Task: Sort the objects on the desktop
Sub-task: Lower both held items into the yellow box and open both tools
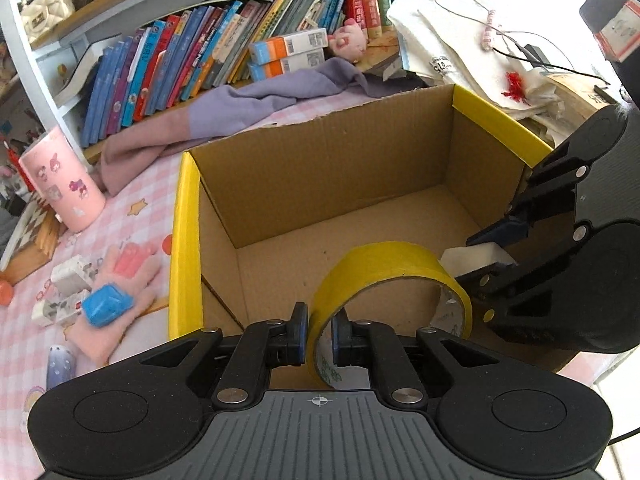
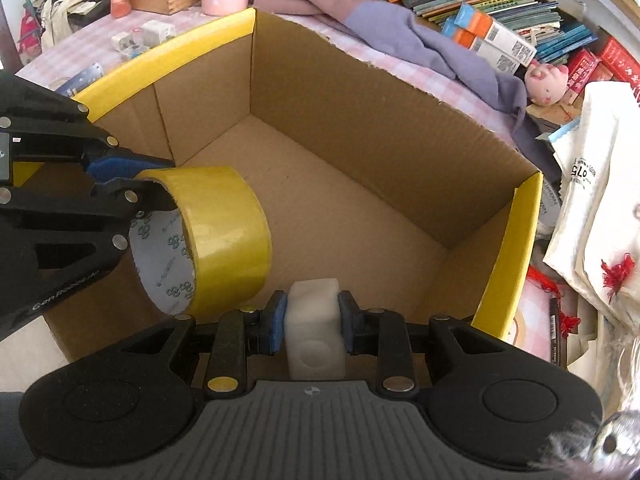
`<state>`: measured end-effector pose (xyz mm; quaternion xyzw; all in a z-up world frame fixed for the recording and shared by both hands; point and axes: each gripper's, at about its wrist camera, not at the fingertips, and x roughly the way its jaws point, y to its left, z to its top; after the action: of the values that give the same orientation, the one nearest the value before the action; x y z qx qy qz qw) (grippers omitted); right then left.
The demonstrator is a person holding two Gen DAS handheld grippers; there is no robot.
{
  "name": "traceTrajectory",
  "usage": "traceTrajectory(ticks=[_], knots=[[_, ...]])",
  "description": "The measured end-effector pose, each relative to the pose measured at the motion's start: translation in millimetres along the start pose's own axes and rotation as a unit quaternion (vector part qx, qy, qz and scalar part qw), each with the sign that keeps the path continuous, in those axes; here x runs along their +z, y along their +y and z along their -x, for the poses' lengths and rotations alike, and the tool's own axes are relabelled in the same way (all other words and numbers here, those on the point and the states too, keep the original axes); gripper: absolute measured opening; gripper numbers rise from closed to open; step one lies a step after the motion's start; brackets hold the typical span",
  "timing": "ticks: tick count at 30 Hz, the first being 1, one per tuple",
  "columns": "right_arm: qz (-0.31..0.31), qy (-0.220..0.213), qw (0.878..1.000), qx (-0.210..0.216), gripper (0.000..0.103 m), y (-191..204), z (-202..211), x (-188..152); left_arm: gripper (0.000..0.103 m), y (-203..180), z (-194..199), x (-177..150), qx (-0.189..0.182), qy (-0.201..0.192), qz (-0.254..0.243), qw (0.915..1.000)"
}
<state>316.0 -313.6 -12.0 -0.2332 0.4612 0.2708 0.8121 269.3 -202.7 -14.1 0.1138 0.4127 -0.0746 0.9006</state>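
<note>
An open cardboard box (image 1: 328, 168) with yellow-taped rims stands on the pink checked desk; it also shows in the right wrist view (image 2: 360, 112). My left gripper (image 1: 320, 330) is shut on the wall of a yellow tape roll (image 1: 384, 268), held over the box's near edge; the roll also shows in the right wrist view (image 2: 228, 232). My right gripper (image 2: 312, 316) is shut on a white block (image 2: 314, 328) above the box's inside. In the left wrist view the right gripper (image 1: 486, 254) with the block (image 1: 474, 258) sits just right of the roll.
Left of the box lie a pink glove (image 1: 128, 280), a blue object (image 1: 106, 304), white cubes (image 1: 70, 280) and a pink cup (image 1: 62, 180). Purple cloth (image 1: 240, 108), a bookshelf (image 1: 192, 64) and white bags (image 1: 460, 44) lie behind and to the right.
</note>
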Motion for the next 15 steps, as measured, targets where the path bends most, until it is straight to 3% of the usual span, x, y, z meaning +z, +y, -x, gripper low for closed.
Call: traceTrajectory(ticks=[5,8,12,15], knots=[[0.003,-0.015,1.000,0.002,0.027,3.9,4.0,-1.1,0.022,0.3,4.0,-1.4,-0.004,-0.007,0.013,0.9999],[-0.003,-0.043,0.999,-0.004,0.044,5.6,11.7,-3.2,0.033,1.0,14.0,-3.8,-0.015,-0.027,0.017,0.9994],[-0.016,-0.069,0.998,-0.007,0.046,6.1,21.8,-5.4,0.038,3.9,29.8,-1.7,-0.006,-0.056,0.022,0.9982],[-0.025,-0.090,0.996,-0.010,0.052,6.7,32.1,-6.7,0.055,10.2,45.7,-0.5,0.005,-0.085,0.035,0.9957]])
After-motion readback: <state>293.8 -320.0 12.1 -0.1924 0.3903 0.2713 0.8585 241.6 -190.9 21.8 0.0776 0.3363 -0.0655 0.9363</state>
